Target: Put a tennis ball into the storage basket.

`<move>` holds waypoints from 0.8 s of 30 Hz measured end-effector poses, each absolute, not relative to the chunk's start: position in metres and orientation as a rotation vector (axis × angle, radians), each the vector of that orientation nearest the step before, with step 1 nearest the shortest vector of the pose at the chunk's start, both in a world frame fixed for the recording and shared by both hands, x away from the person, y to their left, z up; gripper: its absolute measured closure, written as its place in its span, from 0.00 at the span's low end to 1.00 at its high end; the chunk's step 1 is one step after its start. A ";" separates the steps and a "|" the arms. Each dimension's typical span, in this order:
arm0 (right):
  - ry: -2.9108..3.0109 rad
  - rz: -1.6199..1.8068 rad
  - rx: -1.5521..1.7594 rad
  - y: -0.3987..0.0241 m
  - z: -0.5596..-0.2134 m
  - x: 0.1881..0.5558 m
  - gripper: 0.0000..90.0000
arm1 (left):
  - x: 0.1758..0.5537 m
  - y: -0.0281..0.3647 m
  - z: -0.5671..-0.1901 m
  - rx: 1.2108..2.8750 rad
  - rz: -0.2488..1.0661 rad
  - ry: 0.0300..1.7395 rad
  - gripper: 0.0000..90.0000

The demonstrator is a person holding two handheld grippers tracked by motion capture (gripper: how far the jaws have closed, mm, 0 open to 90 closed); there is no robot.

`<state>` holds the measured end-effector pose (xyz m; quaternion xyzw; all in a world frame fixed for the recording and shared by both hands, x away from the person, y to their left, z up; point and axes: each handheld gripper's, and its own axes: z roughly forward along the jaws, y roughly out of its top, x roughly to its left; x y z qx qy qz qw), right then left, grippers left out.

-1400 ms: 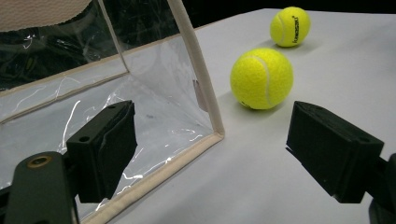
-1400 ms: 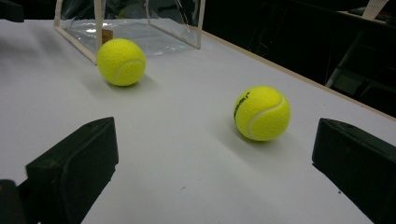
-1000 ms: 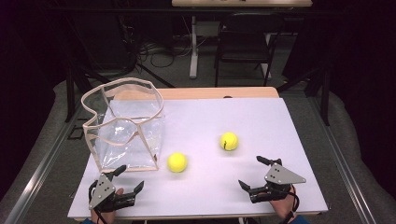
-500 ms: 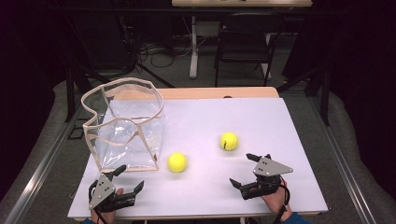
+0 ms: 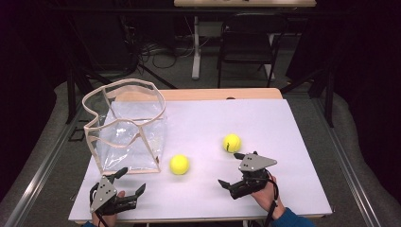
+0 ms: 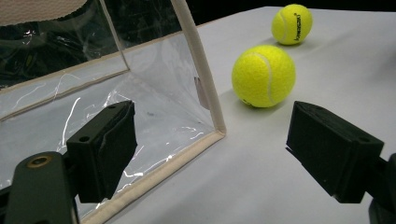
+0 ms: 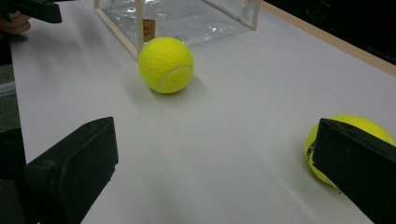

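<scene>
Since a second ago my right gripper (image 5: 234, 177) has slid leftward in the lower right of the high view, jaws wide, closing on the tennis balls; my left gripper (image 5: 126, 182) waits wide at lower left by the clear bag (image 5: 127, 127). I judge this the reach: the near ball (image 5: 179, 164) sits mid-frame beside the bag, the far ball (image 5: 231, 143) right of it; next I must centre one between the jaws
</scene>
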<state>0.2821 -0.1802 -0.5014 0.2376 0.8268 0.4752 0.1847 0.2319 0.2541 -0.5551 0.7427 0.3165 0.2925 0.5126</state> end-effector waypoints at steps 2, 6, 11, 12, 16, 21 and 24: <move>2.340 1.337 0.671 -0.177 -0.501 0.285 0.00 | 0.232 0.254 -0.555 1.785 0.702 0.762 0.18; 2.365 1.331 0.672 -0.169 -0.501 0.289 0.00 | 0.232 0.254 -0.555 1.788 0.701 0.757 0.18; 2.394 1.316 0.662 -0.160 -0.500 0.294 0.00 | 0.232 0.254 -0.555 1.787 0.703 0.758 0.18; 2.398 1.318 0.662 -0.158 -0.500 0.295 0.00 | 0.232 0.254 -0.555 1.786 0.704 0.758 0.18; 2.416 1.313 0.646 -0.151 -0.498 0.298 0.00 | 0.232 0.254 -0.555 1.786 0.702 0.760 0.18; 2.446 1.300 0.636 -0.140 -0.498 0.303 0.00 | 0.232 0.254 -0.555 1.784 0.702 0.762 0.18; 2.463 1.295 0.631 -0.134 -0.499 0.307 0.00 | 0.232 0.254 -0.555 1.786 0.702 0.758 0.18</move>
